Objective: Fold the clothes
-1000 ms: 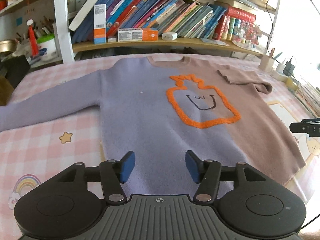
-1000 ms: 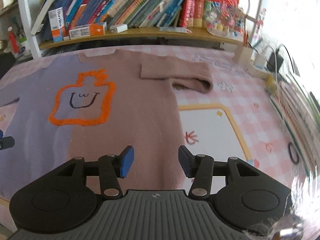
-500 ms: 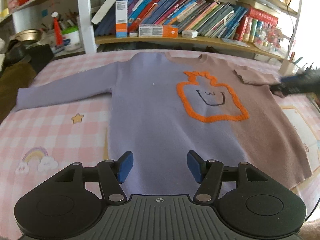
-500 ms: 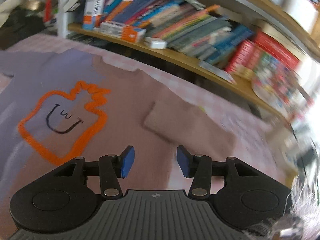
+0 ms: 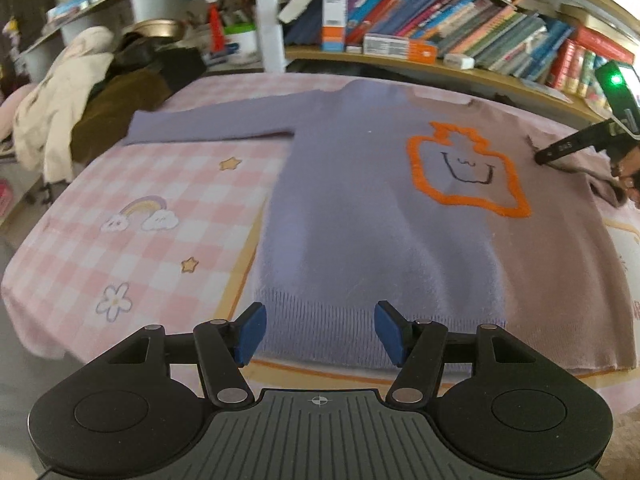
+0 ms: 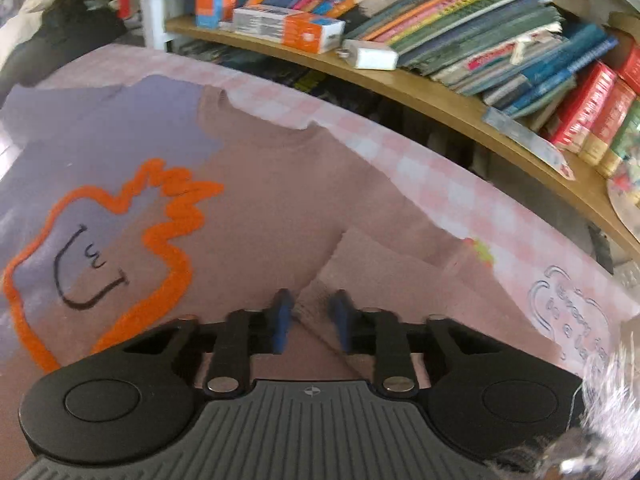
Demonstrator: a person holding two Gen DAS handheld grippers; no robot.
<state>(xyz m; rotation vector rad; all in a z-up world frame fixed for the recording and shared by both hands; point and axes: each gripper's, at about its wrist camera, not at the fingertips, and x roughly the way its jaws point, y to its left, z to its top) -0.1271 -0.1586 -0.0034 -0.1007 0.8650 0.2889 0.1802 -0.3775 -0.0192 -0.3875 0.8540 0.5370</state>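
Surface: I work over a bed point(image 5: 132, 216) covered in a pink-and-white checked sheet with printed stars, a rainbow and a flower.
On it: my sweater point(image 5: 360, 216) lies flat, front up, lilac on one half, dusty pink on the other, one sleeve stretched out, the other folded in.
Far corner: a heap of clothes point(image 5: 80, 112) sits at the bed's edge.

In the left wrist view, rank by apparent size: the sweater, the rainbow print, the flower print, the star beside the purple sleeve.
1. sweater
2. rainbow print
3. flower print, though it lies nearer the camera
4. star
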